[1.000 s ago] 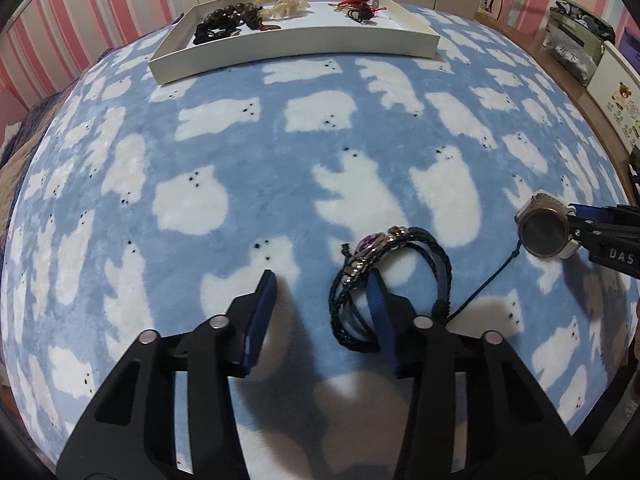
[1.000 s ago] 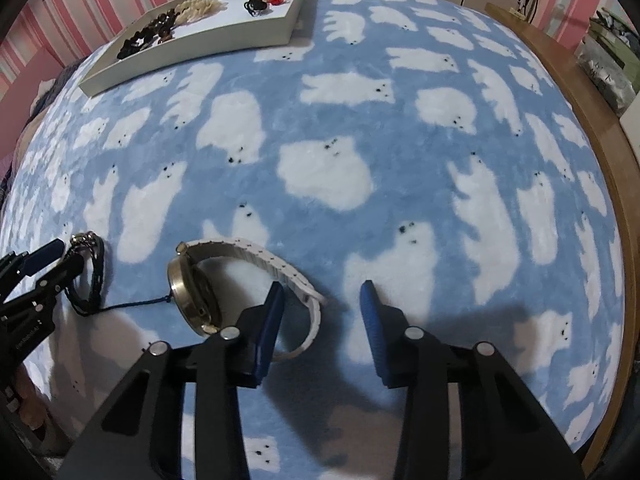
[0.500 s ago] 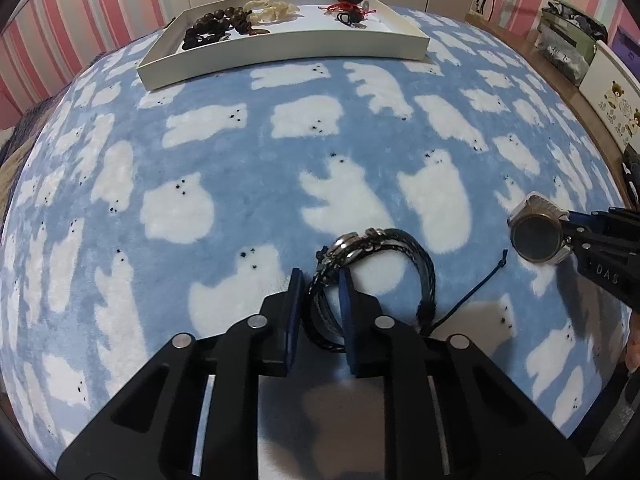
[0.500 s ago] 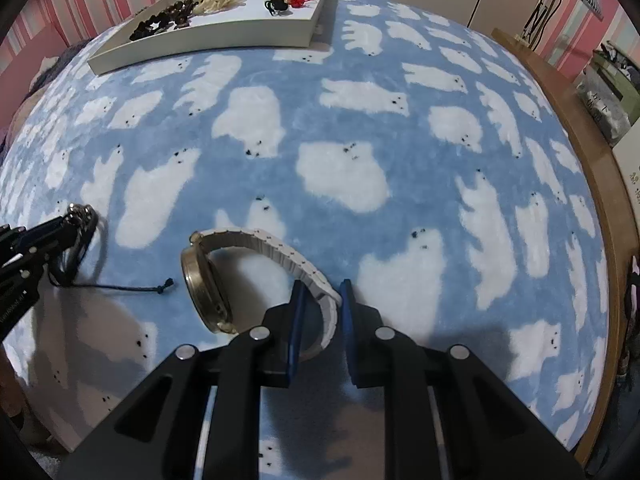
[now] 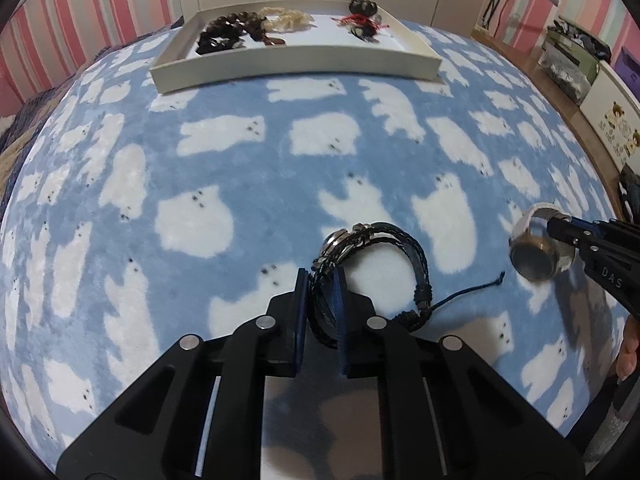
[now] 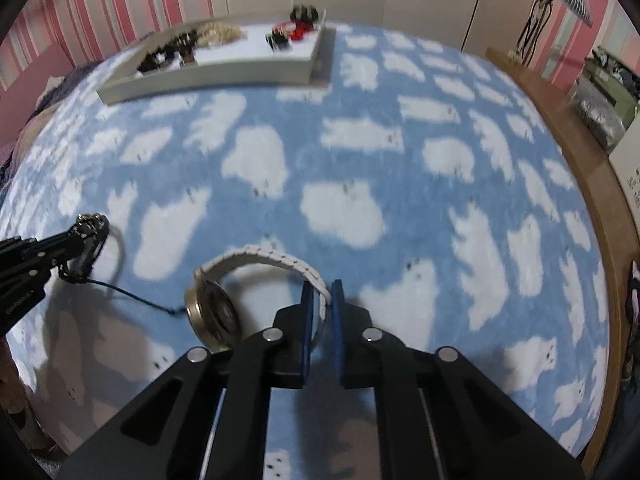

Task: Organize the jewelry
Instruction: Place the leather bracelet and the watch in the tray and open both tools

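My left gripper (image 5: pixel 322 276) is shut on a black braided leather bracelet (image 5: pixel 404 246) with metal beads and a trailing dark cord, held just above the blue polar-bear blanket (image 5: pixel 240 152). My right gripper (image 6: pixel 321 290) is shut on the white strap of a wristwatch (image 6: pixel 264 260) with a round gold-rimmed face, lifted off the blanket. Each gripper shows in the other's view: the right gripper (image 5: pixel 560 230) with the watch (image 5: pixel 534 254), and the left gripper (image 6: pixel 80 240) with the bracelet (image 6: pixel 90 236). A white tray (image 5: pixel 296 66) at the far side holds dark bead bracelets, a cream one and red-corded pieces.
A wooden edge (image 6: pixel 580 152) runs along the right of the blanket. Bags and boxes (image 5: pixel 576 60) and a lamp stand (image 6: pixel 536 20) are beyond it. Pink striped walls stand behind the tray (image 6: pixel 208 76).
Both grippers went from open to shut, the left on the bracelet and the right on the watch strap. Both pieces have since risen off the blanket, and the tray looks nearer.
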`<move>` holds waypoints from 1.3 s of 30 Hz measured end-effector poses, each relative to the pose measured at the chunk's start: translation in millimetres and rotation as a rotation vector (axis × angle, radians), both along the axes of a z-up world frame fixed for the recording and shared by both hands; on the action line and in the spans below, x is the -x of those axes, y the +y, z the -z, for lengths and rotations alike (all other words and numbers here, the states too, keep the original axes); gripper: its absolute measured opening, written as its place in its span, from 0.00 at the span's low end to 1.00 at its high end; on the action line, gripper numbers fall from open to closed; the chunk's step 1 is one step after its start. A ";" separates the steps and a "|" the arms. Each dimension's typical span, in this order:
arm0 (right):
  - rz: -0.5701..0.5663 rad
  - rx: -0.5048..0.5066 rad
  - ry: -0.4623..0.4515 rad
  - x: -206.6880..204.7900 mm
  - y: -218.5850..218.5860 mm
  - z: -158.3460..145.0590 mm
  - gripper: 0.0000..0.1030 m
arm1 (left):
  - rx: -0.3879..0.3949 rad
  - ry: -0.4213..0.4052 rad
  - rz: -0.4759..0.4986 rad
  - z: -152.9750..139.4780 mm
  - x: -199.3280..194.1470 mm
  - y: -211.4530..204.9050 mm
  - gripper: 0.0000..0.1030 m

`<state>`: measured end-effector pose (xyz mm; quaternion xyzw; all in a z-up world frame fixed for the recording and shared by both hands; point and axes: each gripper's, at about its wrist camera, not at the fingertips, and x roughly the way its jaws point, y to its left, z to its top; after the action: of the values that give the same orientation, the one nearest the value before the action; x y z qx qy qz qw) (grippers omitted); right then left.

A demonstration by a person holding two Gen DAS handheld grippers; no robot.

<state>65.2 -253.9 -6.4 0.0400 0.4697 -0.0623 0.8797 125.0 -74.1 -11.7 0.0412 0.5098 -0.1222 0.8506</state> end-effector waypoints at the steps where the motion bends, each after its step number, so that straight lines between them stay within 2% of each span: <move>1: -0.005 0.007 -0.014 -3.0 2.3 -5.1 0.08 | 0.002 -0.008 -0.006 -3.6 -1.8 2.9 0.10; 12: 0.009 -0.033 -0.174 -59.2 8.5 -64.9 0.08 | 0.040 -0.094 -0.049 -54.5 -40.0 30.0 0.10; 18: 0.023 -0.090 -0.218 -109.7 9.7 -93.6 0.08 | 0.042 -0.154 -0.088 -88.3 -92.4 51.7 0.10; 24: 0.050 -0.132 -0.224 -162.7 8.9 -106.7 0.08 | 0.059 -0.178 -0.097 -103.4 -147.6 55.7 0.10; 28: 0.083 -0.171 -0.216 -197.0 5.0 -107.6 0.08 | 0.050 -0.174 -0.103 -101.0 -193.8 53.3 0.10; 32: 0.121 -0.212 -0.188 -229.8 1.8 -93.8 0.08 | 0.046 -0.168 -0.104 -90.7 -225.9 48.7 0.10; 39: 0.172 -0.286 -0.117 -263.1 -6.6 -52.6 0.08 | -0.005 -0.148 -0.056 -56.4 -239.3 36.7 0.10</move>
<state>328.3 -260.5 46.1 0.2083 0.4164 -0.0677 0.8824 364.3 -37.4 44.7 0.0377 0.4468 -0.0937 0.8889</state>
